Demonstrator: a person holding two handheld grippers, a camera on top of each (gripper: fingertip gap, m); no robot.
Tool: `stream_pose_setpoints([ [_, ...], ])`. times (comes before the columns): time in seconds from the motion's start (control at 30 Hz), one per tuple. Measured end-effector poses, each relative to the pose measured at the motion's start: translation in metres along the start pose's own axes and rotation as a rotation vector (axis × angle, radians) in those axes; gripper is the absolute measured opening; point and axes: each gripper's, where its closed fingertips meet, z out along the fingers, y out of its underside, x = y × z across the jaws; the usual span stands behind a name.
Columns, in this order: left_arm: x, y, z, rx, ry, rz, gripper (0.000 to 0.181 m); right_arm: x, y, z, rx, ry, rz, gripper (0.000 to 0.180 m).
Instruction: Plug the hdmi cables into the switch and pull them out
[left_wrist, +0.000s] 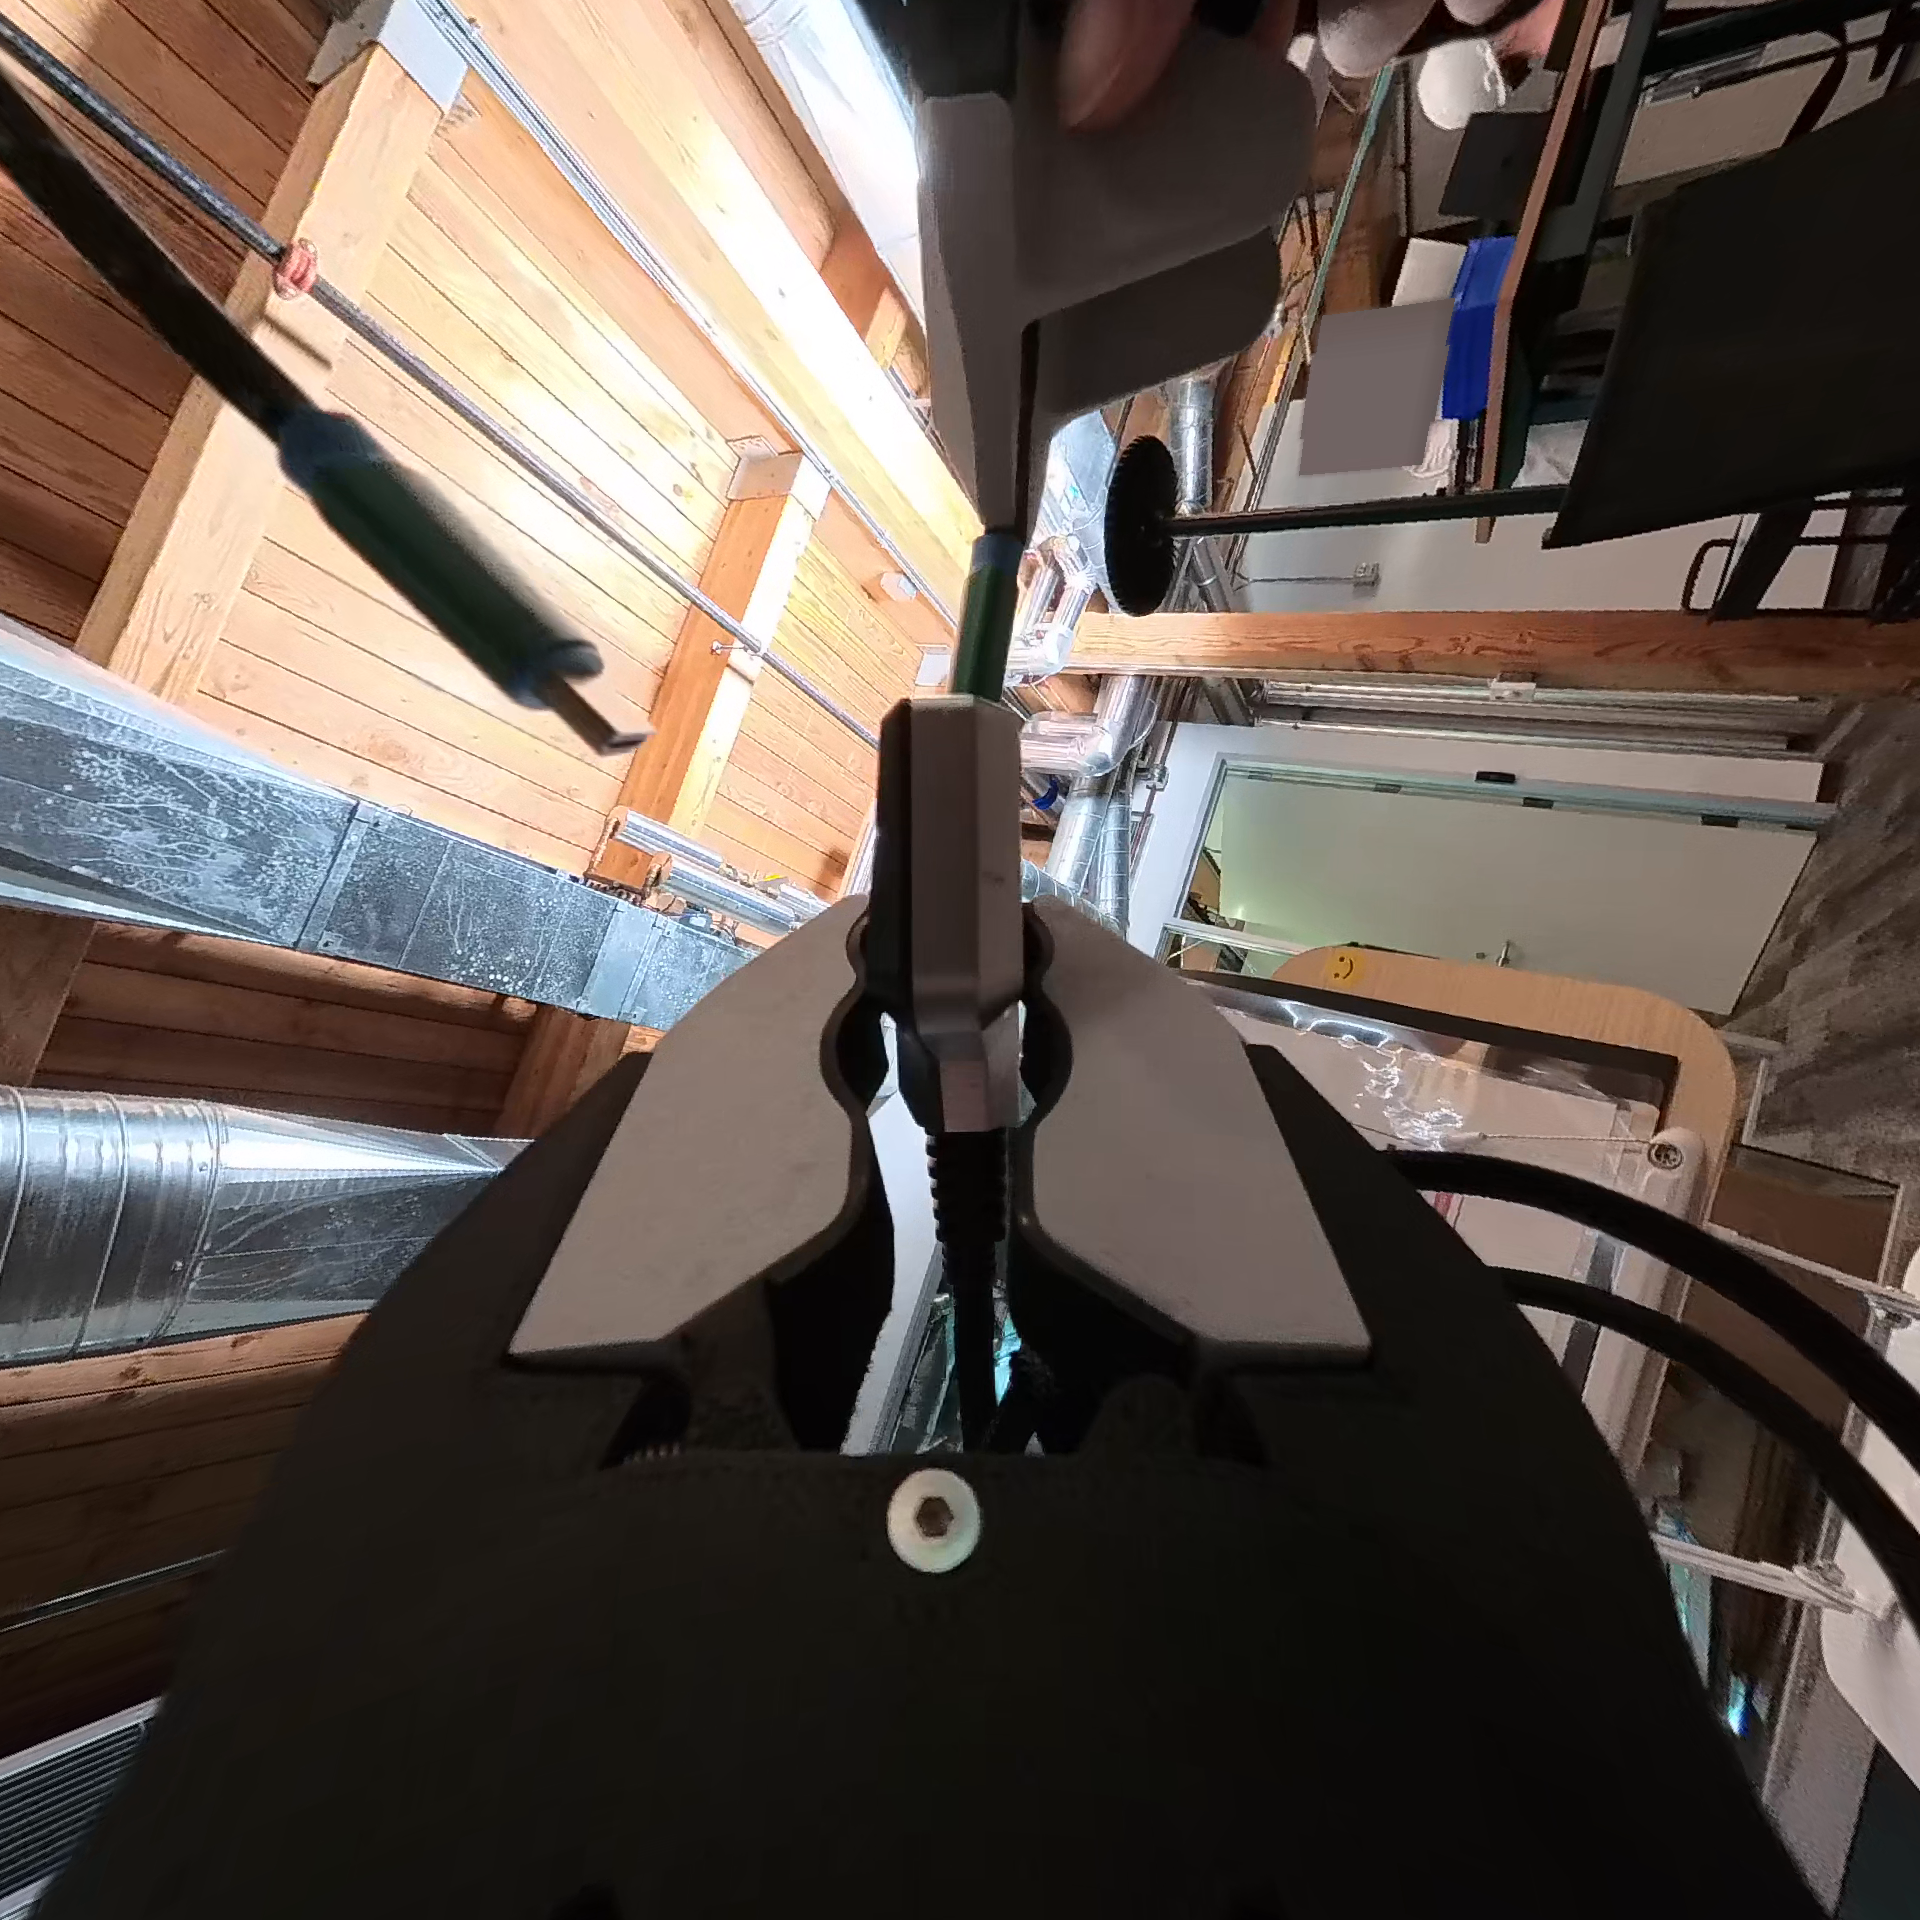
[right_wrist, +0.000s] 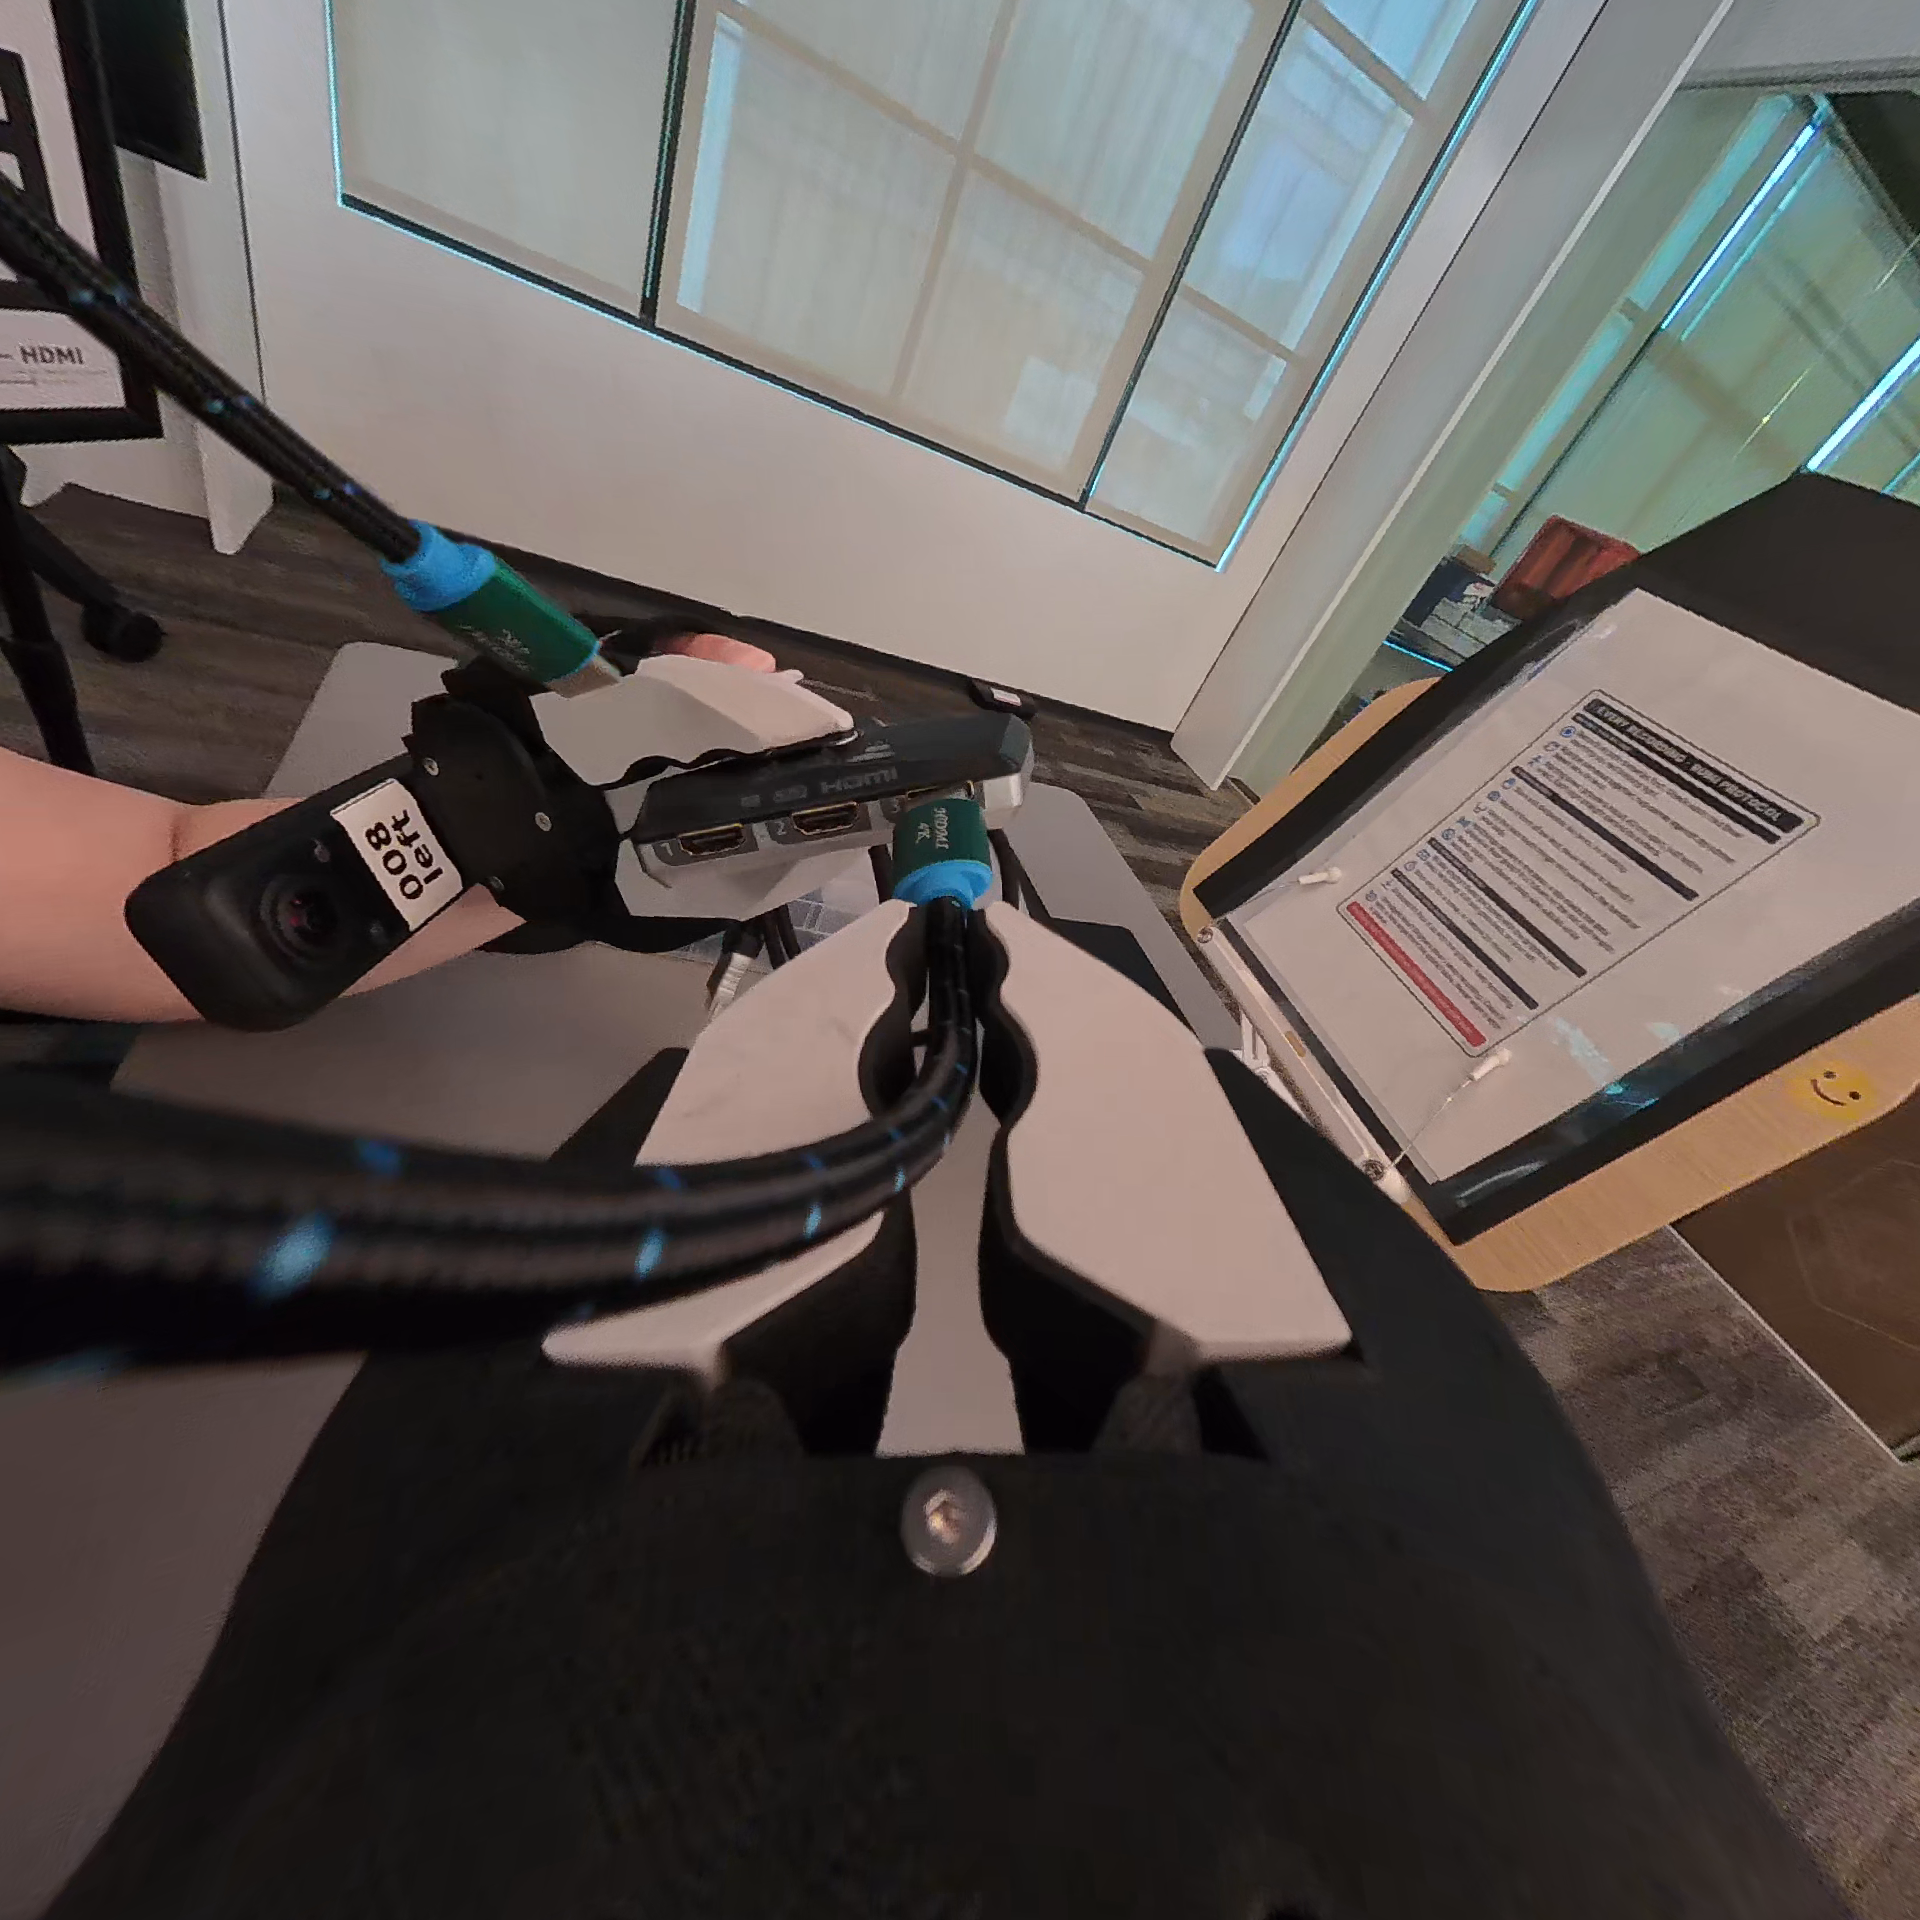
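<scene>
My left gripper is shut on the grey-and-black HDMI switch, seen edge-on and held up in the air. In the right wrist view that gripper holds the switch from the left, with its row of ports facing me. A green HDMI plug with a blue collar sits in the rightmost port; the two ports to its left are empty. My right gripper is shut on the black braided cable just behind that plug. A second green plug hangs free at the upper left and also shows in the left wrist view.
A tilted board with a laminated sheet on a wooden stand is close on the right. A grey table top lies below the grippers. The switch's own black cables trail off to the right. A white door with glass panes is behind.
</scene>
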Motion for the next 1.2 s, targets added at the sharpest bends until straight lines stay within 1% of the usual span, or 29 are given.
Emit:
stream_pose_setpoints([
  [0.27, 0.001, -0.004, -0.002, 0.014, 0.009, 0.003, 0.021, 0.0, 0.001, -0.002, -0.004, -0.013, 0.037, 0.008],
  [0.53, 0.009, -0.01, -0.004, 0.032, 0.038, 0.052, 0.021, 0.0, 0.01, -0.003, -0.063, -0.046, 0.191, 0.008],
  [0.7, 0.014, -0.02, -0.008, 0.065, 0.108, 0.004, 0.021, -0.007, 0.016, -0.01, -0.098, -0.083, 0.149, 0.007],
  [0.9, 0.016, -0.04, -0.012, 0.118, 0.185, -0.064, 0.02, -0.016, 0.022, -0.024, -0.094, -0.191, 0.167, 0.007],
  [1.2, 0.024, -0.058, -0.013, 0.155, 0.22, -0.105, 0.02, -0.021, 0.031, -0.038, -0.13, -0.232, 0.175, 0.007],
])
